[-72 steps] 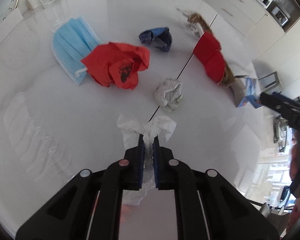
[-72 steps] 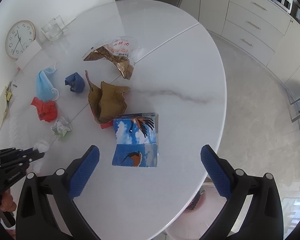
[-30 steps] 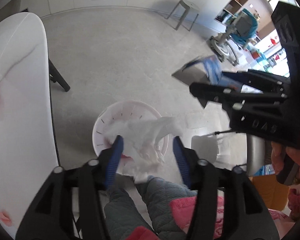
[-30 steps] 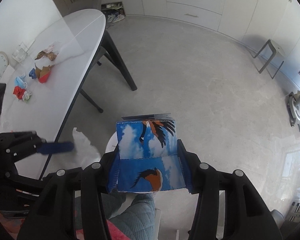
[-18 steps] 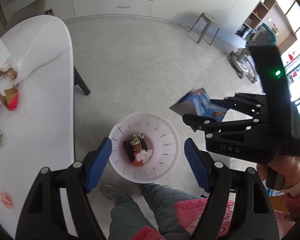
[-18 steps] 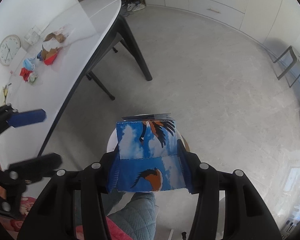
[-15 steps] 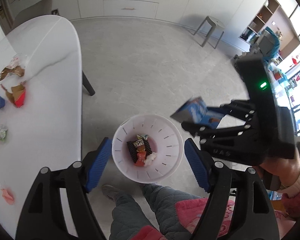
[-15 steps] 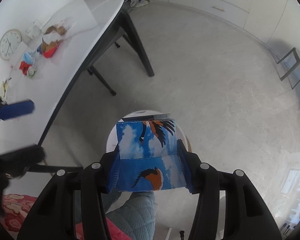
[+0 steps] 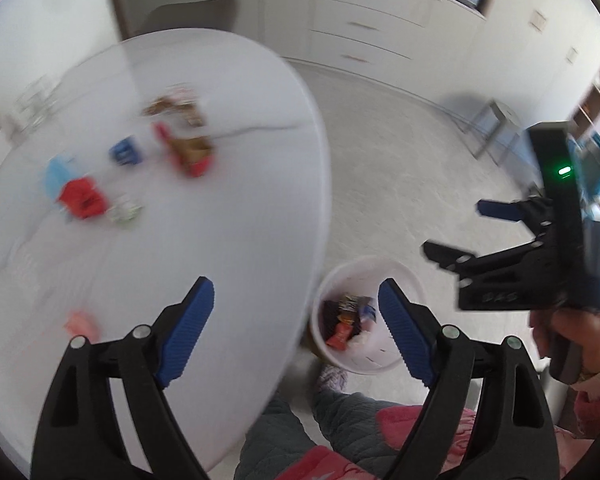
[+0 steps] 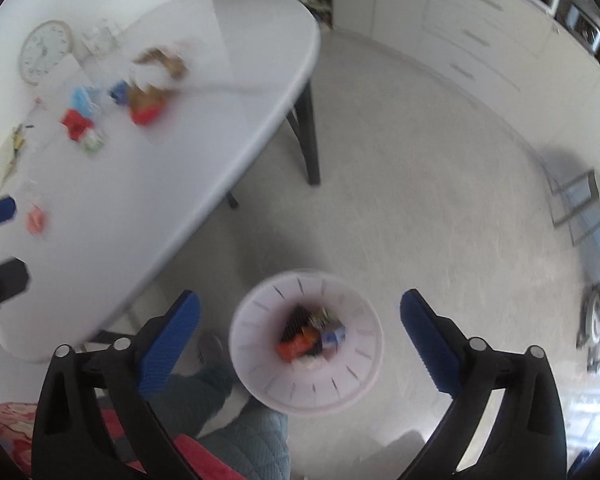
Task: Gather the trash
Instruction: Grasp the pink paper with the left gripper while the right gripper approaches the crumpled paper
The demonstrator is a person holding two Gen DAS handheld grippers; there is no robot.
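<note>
The round white plastic waste bin (image 10: 306,340) stands on the floor beside the white oval bench (image 9: 220,220), wrappers inside; blurred scraps (image 9: 80,198) lie on the bench. Both tongs – left (image 9: 296,312), right (image 10: 300,324) – have just been opening, wide and empty.

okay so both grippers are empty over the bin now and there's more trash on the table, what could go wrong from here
1. The white bin sits on the floor right beside the table edge and the person's leg; a careless swing back could knock it.
2. Both views are blurred, so the red wrapper and the crumpled paper beside it may be mis-aimed.
3. The left gripper and right gripper, jaws just opened wide, could snag neighbouring scraps.
</note>
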